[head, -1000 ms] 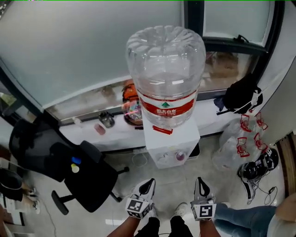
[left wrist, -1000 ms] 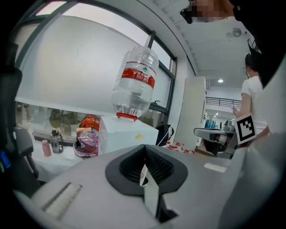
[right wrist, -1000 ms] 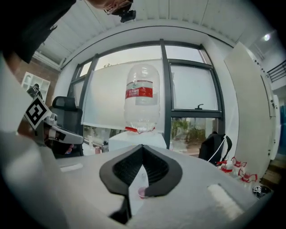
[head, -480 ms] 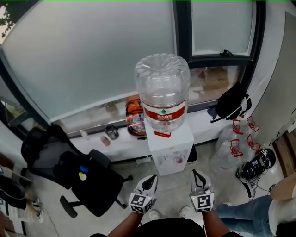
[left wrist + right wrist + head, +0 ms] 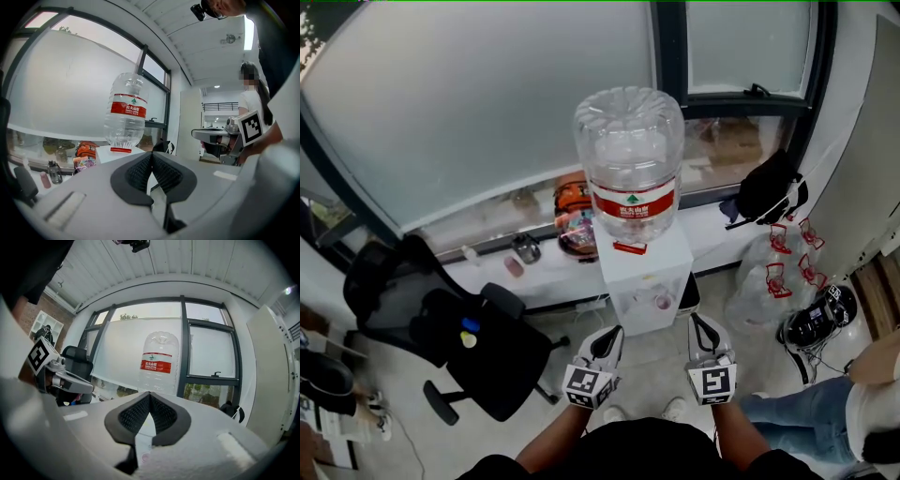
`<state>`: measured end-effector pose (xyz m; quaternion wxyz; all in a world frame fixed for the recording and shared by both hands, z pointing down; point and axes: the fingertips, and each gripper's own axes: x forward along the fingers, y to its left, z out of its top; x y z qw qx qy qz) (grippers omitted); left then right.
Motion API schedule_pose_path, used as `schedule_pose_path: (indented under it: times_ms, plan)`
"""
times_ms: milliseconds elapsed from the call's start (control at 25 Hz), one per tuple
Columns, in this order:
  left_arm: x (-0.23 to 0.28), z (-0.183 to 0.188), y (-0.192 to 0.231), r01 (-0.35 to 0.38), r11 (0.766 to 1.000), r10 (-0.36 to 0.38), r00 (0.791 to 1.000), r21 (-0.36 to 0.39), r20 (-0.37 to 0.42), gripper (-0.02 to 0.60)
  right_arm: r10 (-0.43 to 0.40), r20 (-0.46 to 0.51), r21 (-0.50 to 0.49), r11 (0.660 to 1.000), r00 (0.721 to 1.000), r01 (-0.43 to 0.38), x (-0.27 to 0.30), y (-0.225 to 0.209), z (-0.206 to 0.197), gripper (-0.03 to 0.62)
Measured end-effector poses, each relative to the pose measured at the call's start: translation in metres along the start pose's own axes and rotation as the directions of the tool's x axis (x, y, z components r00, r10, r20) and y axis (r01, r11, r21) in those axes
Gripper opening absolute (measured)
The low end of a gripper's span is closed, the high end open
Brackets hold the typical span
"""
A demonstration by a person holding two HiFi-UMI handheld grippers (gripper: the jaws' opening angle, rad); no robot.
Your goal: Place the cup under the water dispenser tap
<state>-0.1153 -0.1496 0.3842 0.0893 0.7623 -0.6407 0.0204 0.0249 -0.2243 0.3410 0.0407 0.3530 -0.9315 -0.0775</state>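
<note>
Two units, both closed and empty: left gripper (image 5: 613, 332), right gripper (image 5: 702, 322), side by side before dispenser (image 5: 643, 274); bottle (image 5: 630, 159) atop dispenser.

Black office chair (image 5: 478, 352) on floor at left. White ledge (image 5: 487, 274) under the window carries a dark bottle (image 5: 524, 247), small pink bottle (image 5: 514, 266), orange bag (image 5: 571, 194); black bag (image 5: 766, 192) farther right. Clear plastic bags (image 5: 764, 291) on floor below it.

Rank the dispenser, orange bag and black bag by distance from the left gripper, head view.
1. The dispenser: just ahead of the left gripper, slightly right.
2. The orange bag: on the sill, behind the dispenser and to its left.
3. The black bag: on the sill, far right.
</note>
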Motion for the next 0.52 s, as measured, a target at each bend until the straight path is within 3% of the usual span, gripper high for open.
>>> schedule_pose_path:
  times_ms: [520]
  plan:
    - [0.0000, 0.0090, 0.0065, -0.011, 1.000, 0.011, 1.000, 0.005, 0.017, 0.017, -0.012, 0.000, 0.010, 1.000, 1.000, 0.012, 0.0022, -0.0013, -0.0001, 0.002]
